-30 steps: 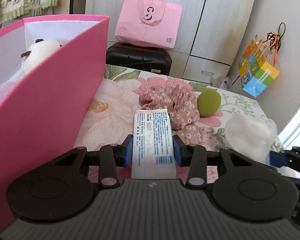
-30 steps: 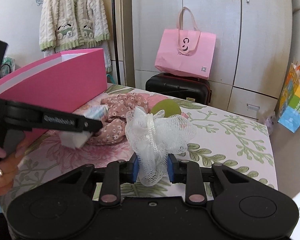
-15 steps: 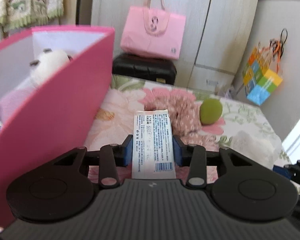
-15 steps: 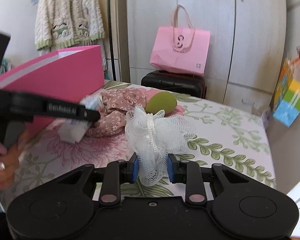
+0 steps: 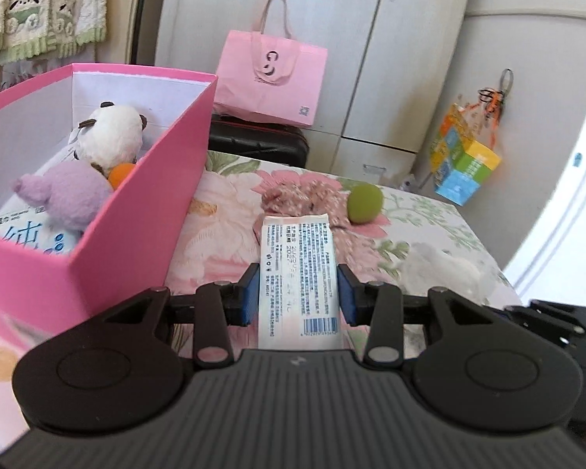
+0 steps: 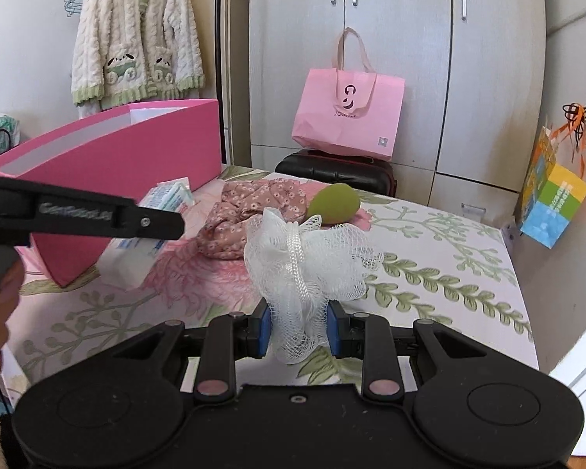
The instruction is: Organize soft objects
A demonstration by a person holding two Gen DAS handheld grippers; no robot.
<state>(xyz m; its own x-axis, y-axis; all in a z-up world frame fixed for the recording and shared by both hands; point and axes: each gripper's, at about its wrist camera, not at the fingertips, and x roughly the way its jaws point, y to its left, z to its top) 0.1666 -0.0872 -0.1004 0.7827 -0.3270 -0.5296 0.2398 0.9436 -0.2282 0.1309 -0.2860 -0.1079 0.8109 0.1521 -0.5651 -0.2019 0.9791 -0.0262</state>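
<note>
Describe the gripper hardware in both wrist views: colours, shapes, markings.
Both match: the left gripper and right gripper have black linkage arms with silver pivot pins, two round black housings, and blue pads. The left body is ribbed dark grey with a small logo. From the right view, the left tool's black side bar carries blurred white lettering.

Your right gripper (image 6: 297,330) is clamped on the white mesh bath pouf (image 6: 308,252), held above the floral bedspread (image 6: 429,273). Landmark: pink box (image 6: 109,172). Your left gripper (image 6: 82,215) crosses in front of the box, carrying a white tissue pack (image 6: 144,230) just beside its near corner. The floral cloth (image 6: 250,211) and green sponge (image 6: 334,204) lie right of the box.
</note>
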